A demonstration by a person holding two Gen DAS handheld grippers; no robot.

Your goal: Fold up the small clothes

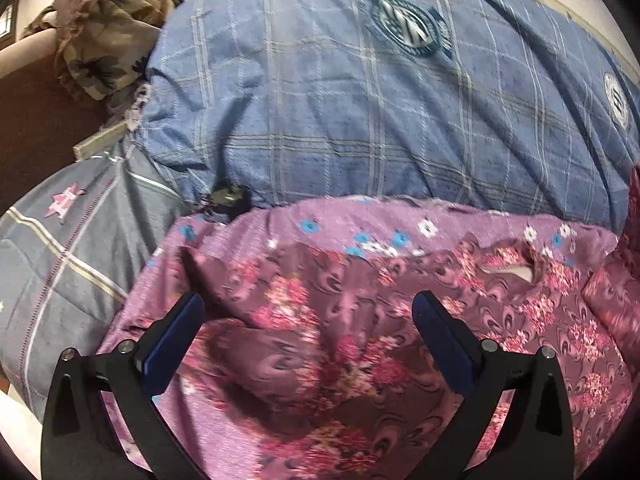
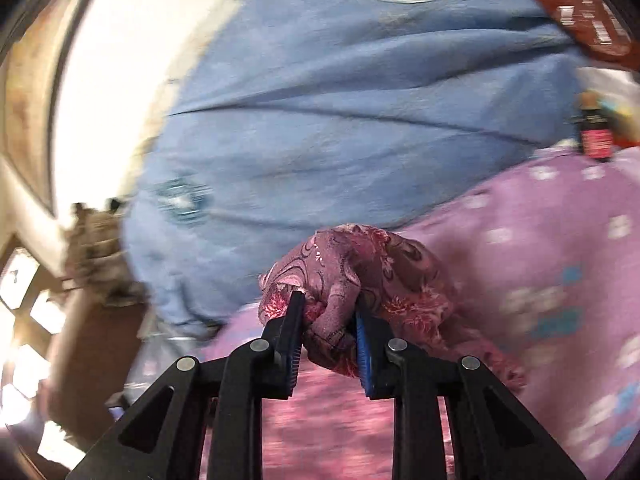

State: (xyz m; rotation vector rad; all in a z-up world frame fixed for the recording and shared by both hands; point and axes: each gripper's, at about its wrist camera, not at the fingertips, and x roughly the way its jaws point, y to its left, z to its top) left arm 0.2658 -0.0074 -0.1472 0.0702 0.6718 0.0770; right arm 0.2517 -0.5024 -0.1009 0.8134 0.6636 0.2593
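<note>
A small maroon garment with pink flowers [image 1: 340, 340] lies spread on a lilac floral sheet [image 1: 340, 216]. My left gripper [image 1: 308, 308] is open just above the garment's middle, holding nothing. My right gripper [image 2: 330, 312] is shut on a bunched corner of the same maroon garment [image 2: 352, 264] and holds it lifted above the lilac sheet [image 2: 540, 240]. That raised corner also shows at the right edge of the left wrist view [image 1: 634, 200]. The right wrist view is blurred by motion.
A blue checked quilt [image 1: 360, 100] with round badges lies behind the garment. A grey pillow with a pink star [image 1: 80, 232] sits at the left. Crumpled brown cloth [image 1: 108, 40] lies at far left. A small dark bottle [image 2: 596, 136] stands at the right.
</note>
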